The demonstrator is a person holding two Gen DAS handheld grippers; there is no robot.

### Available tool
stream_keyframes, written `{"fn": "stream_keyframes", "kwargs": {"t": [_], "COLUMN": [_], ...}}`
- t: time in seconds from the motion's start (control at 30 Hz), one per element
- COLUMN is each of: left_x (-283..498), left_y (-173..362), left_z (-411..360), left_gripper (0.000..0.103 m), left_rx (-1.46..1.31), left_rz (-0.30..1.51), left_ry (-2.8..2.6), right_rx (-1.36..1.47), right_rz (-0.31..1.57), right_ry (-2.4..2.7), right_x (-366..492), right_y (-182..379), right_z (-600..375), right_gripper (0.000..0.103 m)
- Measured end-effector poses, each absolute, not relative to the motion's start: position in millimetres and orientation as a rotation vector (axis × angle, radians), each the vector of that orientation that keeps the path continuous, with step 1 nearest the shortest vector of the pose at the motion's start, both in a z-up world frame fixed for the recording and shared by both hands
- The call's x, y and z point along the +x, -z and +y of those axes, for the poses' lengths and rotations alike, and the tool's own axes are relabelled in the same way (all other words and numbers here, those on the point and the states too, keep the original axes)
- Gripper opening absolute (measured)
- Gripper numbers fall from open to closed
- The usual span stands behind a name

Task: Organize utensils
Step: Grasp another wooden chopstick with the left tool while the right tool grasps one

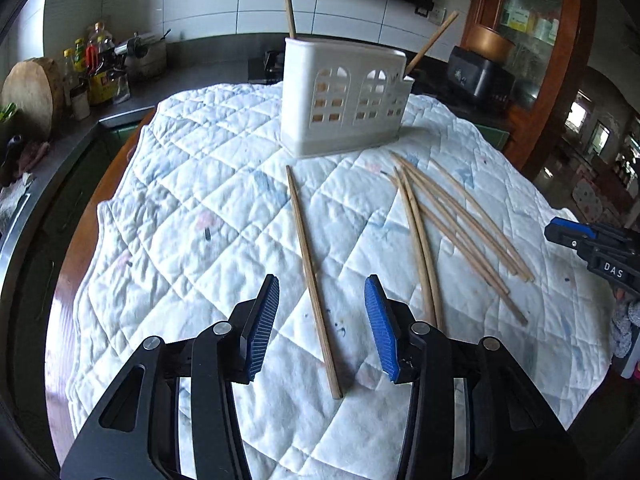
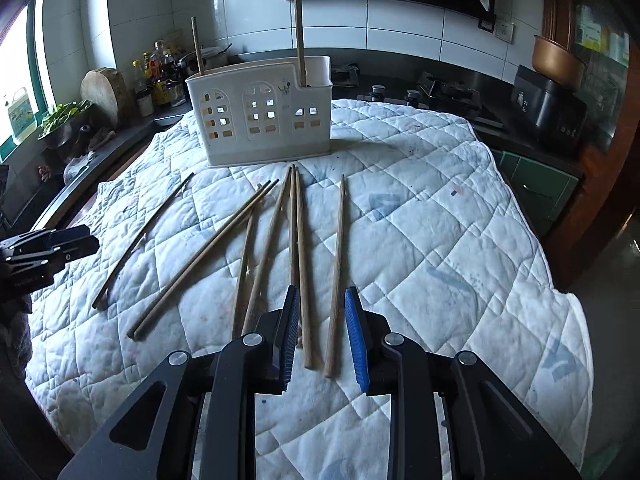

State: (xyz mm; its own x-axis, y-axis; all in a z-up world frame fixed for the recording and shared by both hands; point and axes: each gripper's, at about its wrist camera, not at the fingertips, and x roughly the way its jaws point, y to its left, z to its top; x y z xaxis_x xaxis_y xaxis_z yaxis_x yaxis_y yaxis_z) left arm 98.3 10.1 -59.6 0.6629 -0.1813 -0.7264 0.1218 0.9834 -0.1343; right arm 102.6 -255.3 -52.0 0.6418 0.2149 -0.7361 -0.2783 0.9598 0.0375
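On the quilt (image 1: 208, 184), loose chopsticks lie before the white holder (image 1: 344, 100), which has 2 inside. Both grippers hang apart, holding nothing. The left gripper (image 1: 322, 304) should drop straight over the lone chopstick (image 1: 312, 280) and pinch gently; the right gripper (image 2: 322, 320) likewise.

A home kitchen: tiled wall (image 2: 400, 36), gas hob (image 2: 440, 94) at upper right, oil bottles (image 2: 156, 76) and a round chopping block (image 2: 104, 90) at upper left.

I can't see the lower ends of the two chopsticks (image 1: 287, 2) standing in the white holder (image 1: 344, 100); its wall hides them. My right gripper (image 1: 592, 248) is cut off by the left camera's edge (only its tip shows). The bottle labels (image 1: 96, 80) are too small to read.
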Motion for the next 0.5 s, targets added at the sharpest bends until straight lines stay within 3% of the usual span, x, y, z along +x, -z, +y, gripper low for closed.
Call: {"fn": "stream_keyframes", "kwargs": {"t": [0.23, 0.5], "left_x": [101.3, 110.9], "left_y": [89.0, 96.7], "left_z": [-0.9, 1.6], "left_gripper": [0.022, 0.017], "left_rx": [-0.091, -0.111], "left_rz": [0.901, 0.933], "left_ry": [0.170, 0.140], "right_rx": [-0.074, -0.067], "right_rz": [0.846, 0.869], "right_ry": [-0.272, -0.270], "right_x": [101.0, 107.8], "right_y": [66.8, 75.7], "right_z": [-255.9, -260.5], "right_gripper": [0.024, 0.024]}}
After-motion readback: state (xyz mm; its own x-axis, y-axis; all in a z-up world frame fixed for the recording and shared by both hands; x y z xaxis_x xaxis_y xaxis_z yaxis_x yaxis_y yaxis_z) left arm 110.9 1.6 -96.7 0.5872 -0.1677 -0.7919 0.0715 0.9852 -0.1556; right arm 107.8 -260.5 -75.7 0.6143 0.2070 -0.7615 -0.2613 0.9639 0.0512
